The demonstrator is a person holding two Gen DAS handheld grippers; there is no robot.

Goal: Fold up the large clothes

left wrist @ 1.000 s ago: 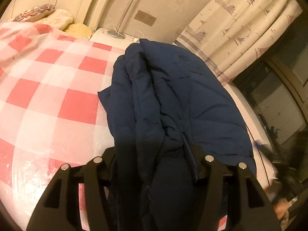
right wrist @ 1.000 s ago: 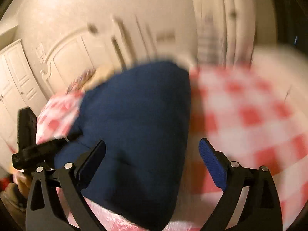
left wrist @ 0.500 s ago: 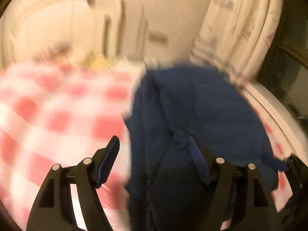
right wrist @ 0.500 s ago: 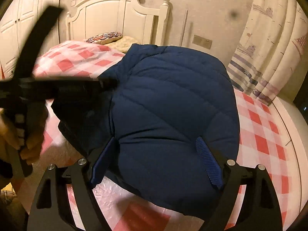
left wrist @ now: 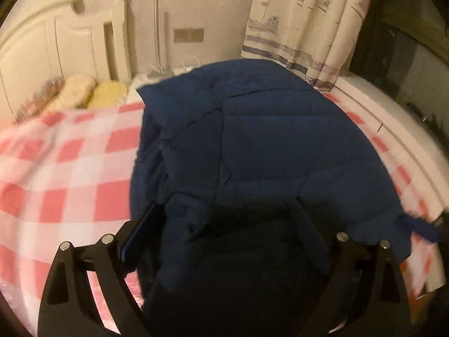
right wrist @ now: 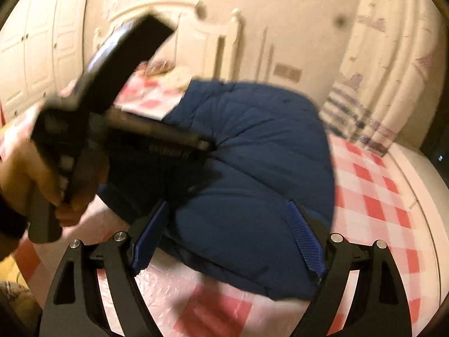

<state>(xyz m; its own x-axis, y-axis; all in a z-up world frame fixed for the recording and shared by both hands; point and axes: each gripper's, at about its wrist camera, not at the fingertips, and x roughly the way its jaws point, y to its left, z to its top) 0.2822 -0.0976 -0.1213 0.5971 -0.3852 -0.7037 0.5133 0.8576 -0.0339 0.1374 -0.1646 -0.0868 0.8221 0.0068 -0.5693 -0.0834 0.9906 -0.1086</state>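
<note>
Both claws, left (left wrist: 224,233) and right (right wrist: 227,233), wide apart over navy jacket (right wrist: 252,154).

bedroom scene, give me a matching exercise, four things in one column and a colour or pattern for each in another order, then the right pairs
Things:
1. puffy jacket
2. bedspread
3. headboard
4. curtain

Colours:
a. cream white wood
b. navy blue
c. pale with printed ships and stripes
d. pink and white checks

Pairs: 1-b, 2-d, 3-a, 4-c
</note>
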